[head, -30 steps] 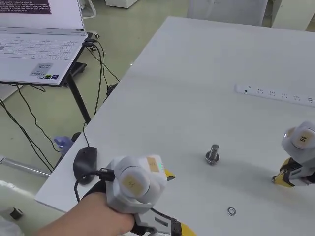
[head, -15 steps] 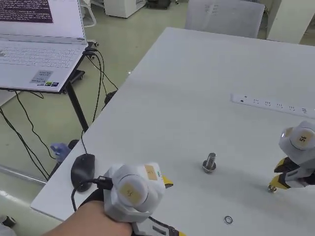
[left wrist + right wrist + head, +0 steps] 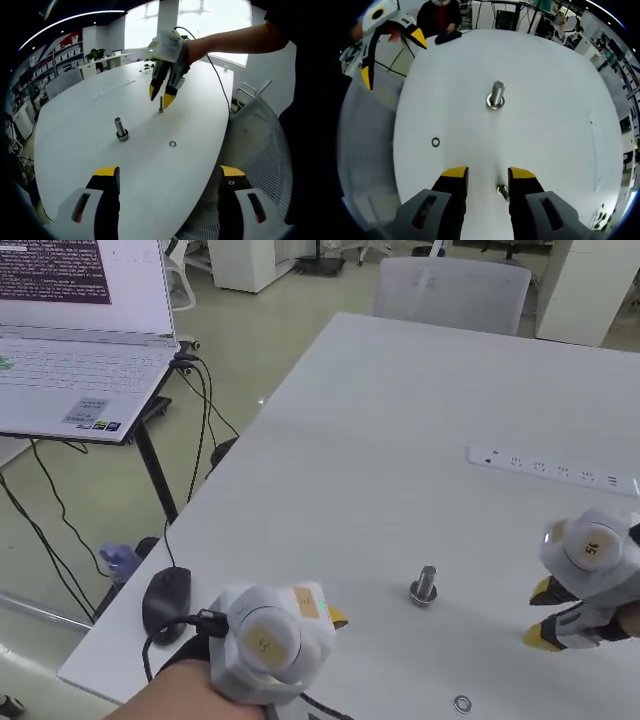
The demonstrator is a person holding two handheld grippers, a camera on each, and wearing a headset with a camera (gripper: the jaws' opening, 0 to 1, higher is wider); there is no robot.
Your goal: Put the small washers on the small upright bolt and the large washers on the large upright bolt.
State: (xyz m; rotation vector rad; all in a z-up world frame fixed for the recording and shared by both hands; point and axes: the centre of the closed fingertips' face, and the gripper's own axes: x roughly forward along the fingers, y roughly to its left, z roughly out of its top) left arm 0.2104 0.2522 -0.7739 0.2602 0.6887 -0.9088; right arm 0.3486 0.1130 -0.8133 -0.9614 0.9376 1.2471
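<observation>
The large upright bolt (image 3: 424, 585) (image 3: 120, 129) (image 3: 495, 95) stands mid-table. One small washer (image 3: 461, 704) (image 3: 172, 144) (image 3: 435, 142) lies flat near the front edge. My right gripper (image 3: 543, 613) (image 3: 162, 96) (image 3: 488, 175) is open, its yellow tips straddling the small upright bolt (image 3: 502, 190) (image 3: 161, 104), which stands close to the right-hand finger. My left gripper (image 3: 169, 175) (image 3: 392, 57) is wide open over the table's near corner with nothing between its jaws; its white body (image 3: 265, 640) sits at the bottom left of the head view.
A white power strip (image 3: 550, 468) lies across the far right of the table (image 3: 380, 440). A black mouse (image 3: 165, 600) and its cable rest at the left corner. A laptop (image 3: 70, 350) stands on a side stand, and a grey chair (image 3: 450, 295) is at the far end.
The head camera has tilted up. My right gripper has shifted left and down so that its tips now stand around the small bolt. The left gripper has hardly moved.
</observation>
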